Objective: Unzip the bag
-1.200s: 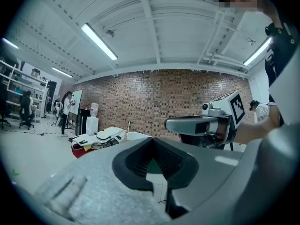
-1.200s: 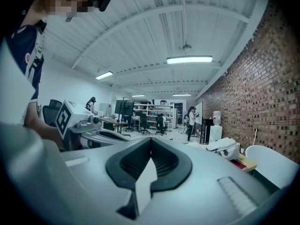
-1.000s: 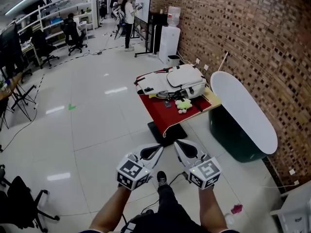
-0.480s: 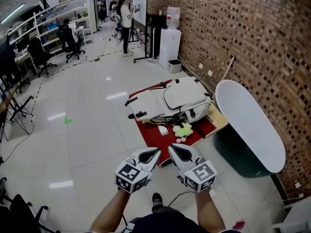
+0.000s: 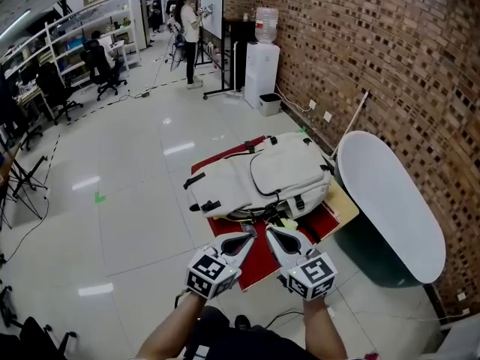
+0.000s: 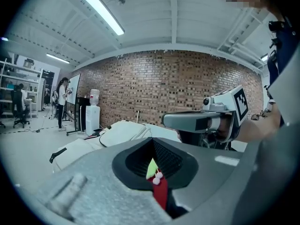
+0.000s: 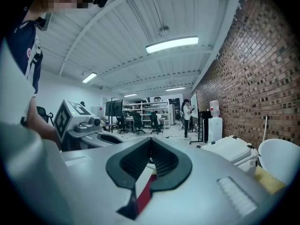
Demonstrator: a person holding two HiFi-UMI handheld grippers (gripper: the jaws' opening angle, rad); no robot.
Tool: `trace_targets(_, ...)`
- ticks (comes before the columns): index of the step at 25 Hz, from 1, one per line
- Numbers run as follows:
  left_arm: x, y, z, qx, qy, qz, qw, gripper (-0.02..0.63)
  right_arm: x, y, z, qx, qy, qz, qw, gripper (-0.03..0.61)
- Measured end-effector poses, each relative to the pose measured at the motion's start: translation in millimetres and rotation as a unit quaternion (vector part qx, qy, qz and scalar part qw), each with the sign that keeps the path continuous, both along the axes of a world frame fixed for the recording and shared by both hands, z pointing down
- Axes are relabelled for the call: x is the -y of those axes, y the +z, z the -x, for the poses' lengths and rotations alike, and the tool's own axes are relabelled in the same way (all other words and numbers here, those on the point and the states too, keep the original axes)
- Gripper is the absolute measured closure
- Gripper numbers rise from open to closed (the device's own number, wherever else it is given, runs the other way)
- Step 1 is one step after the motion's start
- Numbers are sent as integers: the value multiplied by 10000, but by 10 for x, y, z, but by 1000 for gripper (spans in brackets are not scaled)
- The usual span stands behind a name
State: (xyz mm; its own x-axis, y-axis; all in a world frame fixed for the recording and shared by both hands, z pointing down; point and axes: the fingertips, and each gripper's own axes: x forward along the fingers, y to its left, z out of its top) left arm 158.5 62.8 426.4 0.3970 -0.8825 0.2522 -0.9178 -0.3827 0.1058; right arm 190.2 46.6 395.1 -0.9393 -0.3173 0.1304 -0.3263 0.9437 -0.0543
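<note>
Just beyond right gripper (image 5: pixel 270 231), bag (image 5: pixel 259 178).

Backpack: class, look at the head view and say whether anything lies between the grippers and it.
Yes. A small green toy lies on the red cloth just ahead of the right gripper, before the backpack. Nothing visible blocks the left gripper.

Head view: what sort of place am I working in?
Likely an open-plan lab or office workspace: shelving racks and office chairs at the far left, a whiteboard on a stand, and a water dispenser beside the brick wall.
</note>
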Motion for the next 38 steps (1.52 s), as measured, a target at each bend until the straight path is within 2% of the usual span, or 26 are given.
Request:
trace_targets(6,483,301,294,-45,361,209,9991,612,563,389,231,-515,493,85,9974,575)
trace_targets(10,791,511,571,20,707,418,9966,612,904,680,405,-1021,1017,239,9893,575)
trace_targets(17,1213,831,975,174,1368,704,9880,612,1484,1159,482,-1743,2023,574,9620,567)
trace_targets(18,1272,869,1031,207,1417,735,9870,612,1563,1234,470,-1827,2122,655,9578,496)
trace_targets(21,1420,979,1138,248,1464,842,9853,612,1756,1459,375,-2246,2359,731,9426,494)
trace_targets(27,1712,1148,1300,514,1303,1067,9844,612,2112,1916,284,-2990,2314,773,9225,505)
trace_targets(29,1767,1237,1345,629,1212,1148,9840,612,2117,2019,278,-3108,2231,903,9195,505)
trace_targets(33,1821,1402,1449,796,1113,1408,9805,612,2085,2103,293,-3346,2109,936,9137,548)
trace_targets(38,1809,1557,1474,854,1223,1614,9756,612,1970,2128,340,-3593,1909,1002,9080,557)
